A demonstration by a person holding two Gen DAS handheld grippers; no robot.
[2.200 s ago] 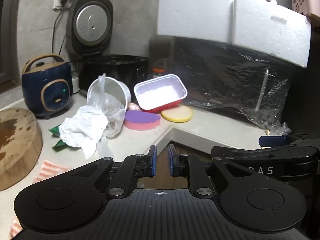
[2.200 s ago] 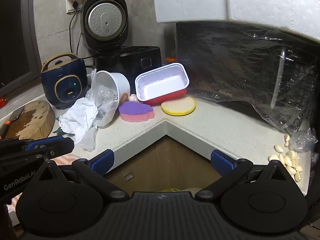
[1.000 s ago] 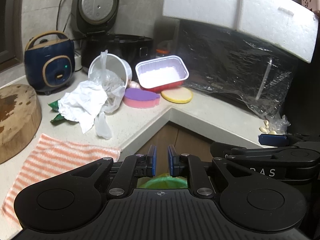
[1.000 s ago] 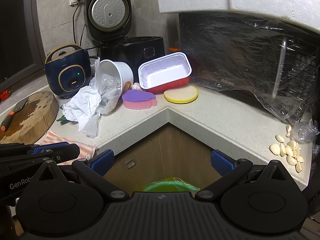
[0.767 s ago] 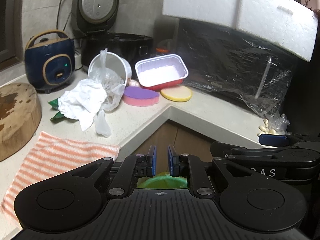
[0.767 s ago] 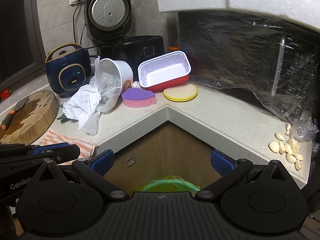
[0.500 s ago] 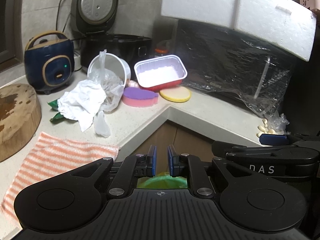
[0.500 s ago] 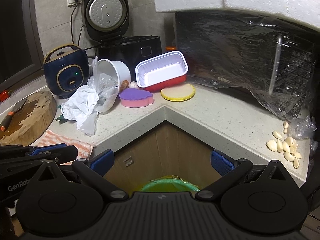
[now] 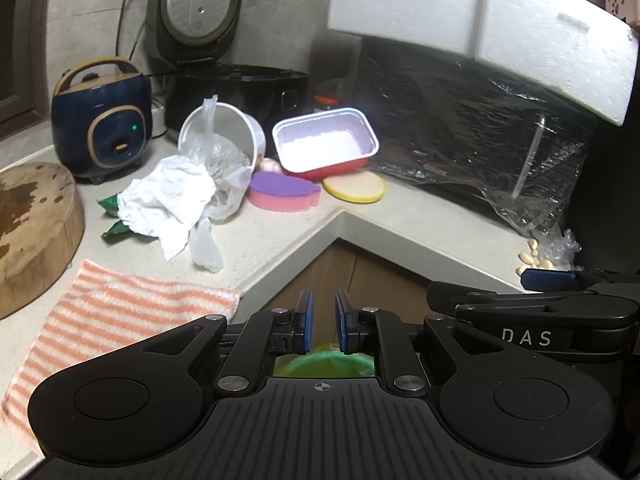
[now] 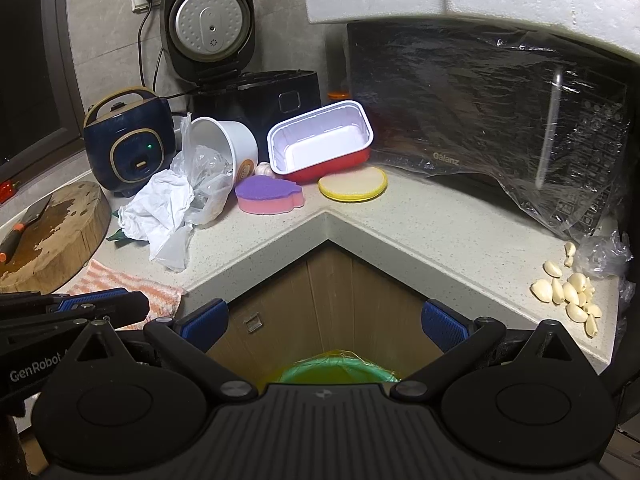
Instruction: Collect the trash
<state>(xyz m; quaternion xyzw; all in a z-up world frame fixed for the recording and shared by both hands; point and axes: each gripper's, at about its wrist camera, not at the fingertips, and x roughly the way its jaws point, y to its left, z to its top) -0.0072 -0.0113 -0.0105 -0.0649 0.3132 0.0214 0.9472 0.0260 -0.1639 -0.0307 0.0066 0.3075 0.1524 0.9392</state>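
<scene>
Corner counter [image 10: 400, 220] ahead: crumpled paper [image 10: 156, 208] sits at your ten o'clock, well beyond both tools. Your left gripper [image 9: 322, 322] is narrowly parted, empty; your right gripper [image 10: 324, 322] gapes wide, empty.

Orange-and-white striped cloth [image 9: 116, 316], purple-pink sponge [image 9: 282, 191], seemingly green-lined bin [image 10: 340, 370].

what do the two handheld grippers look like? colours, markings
Both are matte black: ribbed top plate, two round housings, linkage arms with silver pivot screws. The left gripper has two fingers with blue pads. The right gripper has ridged blue pads. White lettering on the side reads "GenRobot". No cables, hands or sleeves visible.
</scene>
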